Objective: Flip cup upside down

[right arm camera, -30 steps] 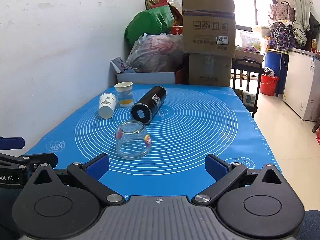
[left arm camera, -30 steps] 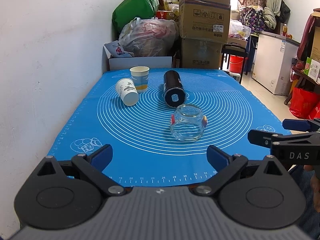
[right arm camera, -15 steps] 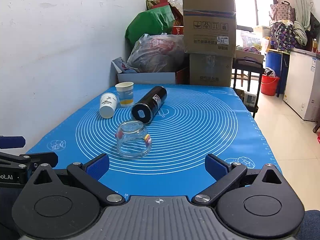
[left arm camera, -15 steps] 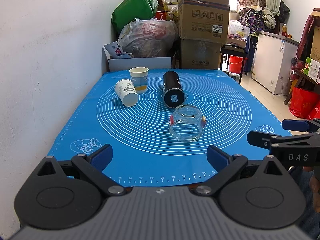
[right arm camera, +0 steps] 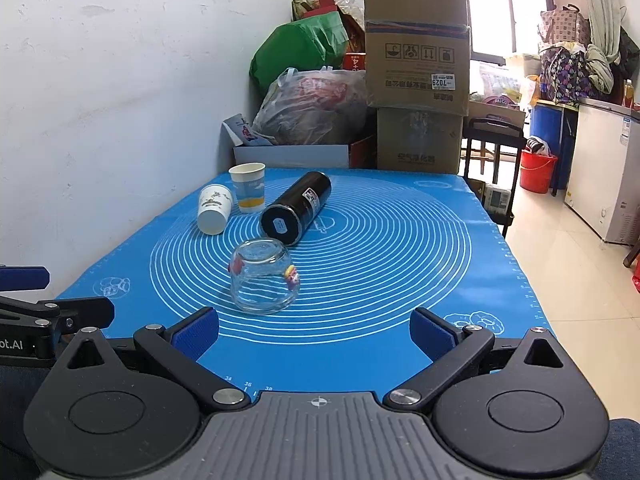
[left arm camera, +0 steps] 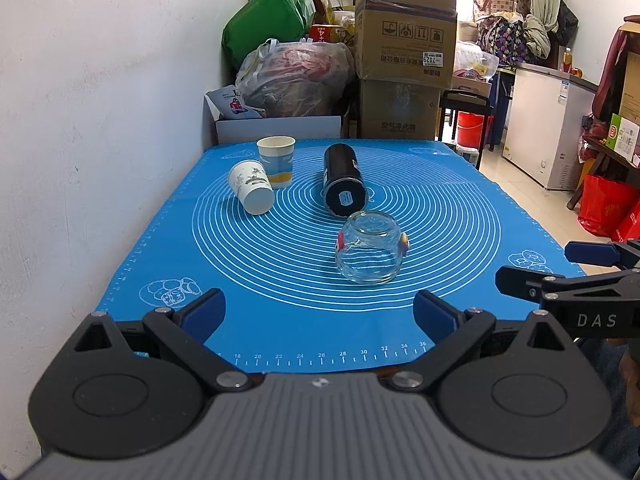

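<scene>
A clear glass cup (left arm camera: 370,252) with small coloured stickers stands mouth down on the blue mat (left arm camera: 280,280); it also shows in the right wrist view (right arm camera: 262,278). A paper cup with a blue and yellow band (left arm camera: 276,161) stands upright at the far left. A white paper cup (left arm camera: 252,192) lies on its side beside it. A black cylinder cup (left arm camera: 344,184) lies on its side mid-mat. My left gripper (left arm camera: 319,314) is open and empty at the mat's near edge. My right gripper (right arm camera: 314,332) is open and empty, also near the front edge.
A white wall (left arm camera: 100,100) runs along the table's left side. Cardboard boxes (left arm camera: 404,60), a green bag (left arm camera: 268,28) and a plastic bag (left arm camera: 296,76) pile up behind the table's far edge. A white freezer (left arm camera: 540,128) and red bags (left arm camera: 604,204) stand to the right.
</scene>
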Demonstrator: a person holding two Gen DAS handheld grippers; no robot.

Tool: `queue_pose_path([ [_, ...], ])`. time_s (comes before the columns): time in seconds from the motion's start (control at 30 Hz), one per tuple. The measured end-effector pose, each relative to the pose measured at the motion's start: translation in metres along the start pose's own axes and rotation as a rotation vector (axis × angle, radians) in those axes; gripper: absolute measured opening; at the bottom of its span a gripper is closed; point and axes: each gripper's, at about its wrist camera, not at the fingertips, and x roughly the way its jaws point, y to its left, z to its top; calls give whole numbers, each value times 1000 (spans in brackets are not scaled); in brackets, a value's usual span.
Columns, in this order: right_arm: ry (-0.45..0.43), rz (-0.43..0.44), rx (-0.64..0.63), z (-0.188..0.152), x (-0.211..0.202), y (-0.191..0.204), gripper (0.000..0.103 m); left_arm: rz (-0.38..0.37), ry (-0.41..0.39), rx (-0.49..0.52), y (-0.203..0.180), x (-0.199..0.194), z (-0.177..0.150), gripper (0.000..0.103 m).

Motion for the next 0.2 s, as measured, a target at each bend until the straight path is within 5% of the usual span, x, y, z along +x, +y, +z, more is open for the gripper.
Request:
queue_pose_path([
  [0.2,-2,0,-4,0,0,1,103,4,-1,0,0,-1,1,99],
])
